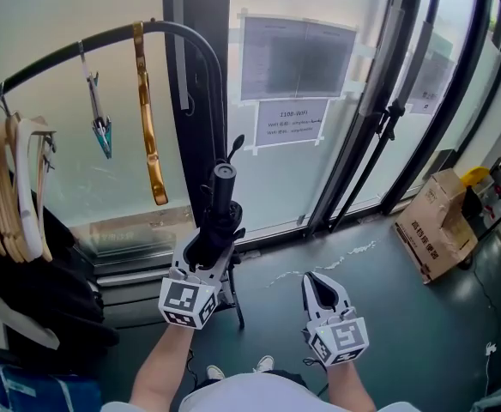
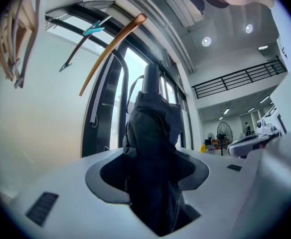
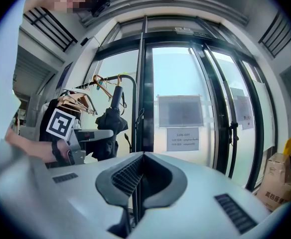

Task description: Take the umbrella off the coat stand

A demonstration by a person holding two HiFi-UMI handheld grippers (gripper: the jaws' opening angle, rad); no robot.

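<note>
Looking steeply down from a person's head, a tall frosted glass wall [image 1: 319, 75] with black door frames fills the background. Below it lies a dark green floor [image 1: 388, 316].

A black coat rail [image 1: 105, 37] runs from the left edge and bends down into an upright post near the middle. Dark clothes [image 1: 27, 299] hang at its far left, with a bunch of pale wooden hangers [image 1: 15, 196] above them. Further along the rail hang a teal clip hanger [image 1: 102, 136] and a single brown hanger [image 1: 150, 127].

A cardboard box [image 1: 435, 226] sits on the floor at the right, against the door frame.

A folded black umbrella [image 1: 219, 217] stands upright just in front of the rail's post, with its round handle end on top. Whether it touches the post cannot be told.

The left gripper [image 1: 208, 251] is clamped around the umbrella's bunched fabric, which fills the gap between its jaws. The right gripper [image 1: 315, 280] is held low and well apart from the umbrella, its jaws closed tip to tip with nothing between them.

A small paper notice [image 1: 291, 123] is taped to the glass behind the umbrella.
</note>
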